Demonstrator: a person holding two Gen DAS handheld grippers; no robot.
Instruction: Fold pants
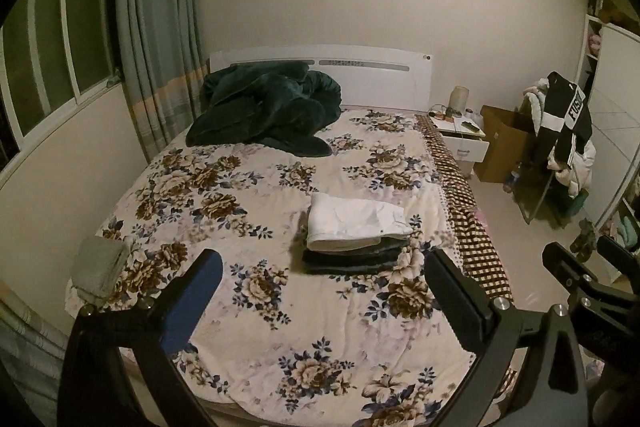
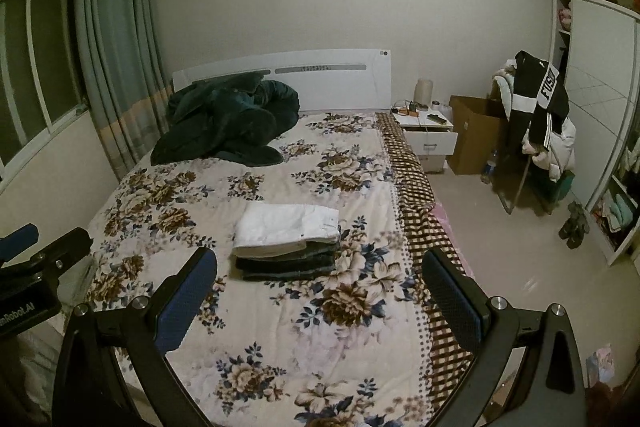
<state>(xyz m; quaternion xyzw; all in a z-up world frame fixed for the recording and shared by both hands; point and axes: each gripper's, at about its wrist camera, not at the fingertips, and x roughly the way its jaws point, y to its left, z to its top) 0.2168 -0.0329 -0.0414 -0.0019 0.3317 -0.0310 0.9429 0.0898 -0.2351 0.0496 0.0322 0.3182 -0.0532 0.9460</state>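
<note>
Folded white pants [image 1: 354, 221] lie on top of a stack of folded dark pants [image 1: 352, 259] on the floral bed cover [image 1: 240, 195], right of the middle. The stack also shows in the right wrist view, with the white pants [image 2: 286, 229] above the dark ones [image 2: 288, 265]. My left gripper [image 1: 324, 267] is open and empty, held above the foot of the bed, short of the stack. My right gripper [image 2: 320, 263] is open and empty at about the same height. The right gripper also shows at the right edge of the left wrist view [image 1: 584, 259].
A dark green blanket [image 1: 268, 107] is heaped by the white headboard. A grey folded cloth [image 1: 100, 267] lies at the bed's left corner. A nightstand [image 2: 428, 131], a cardboard box [image 2: 476, 135] and a chair with clothes [image 2: 540, 123] stand right of the bed. A window and curtains are on the left.
</note>
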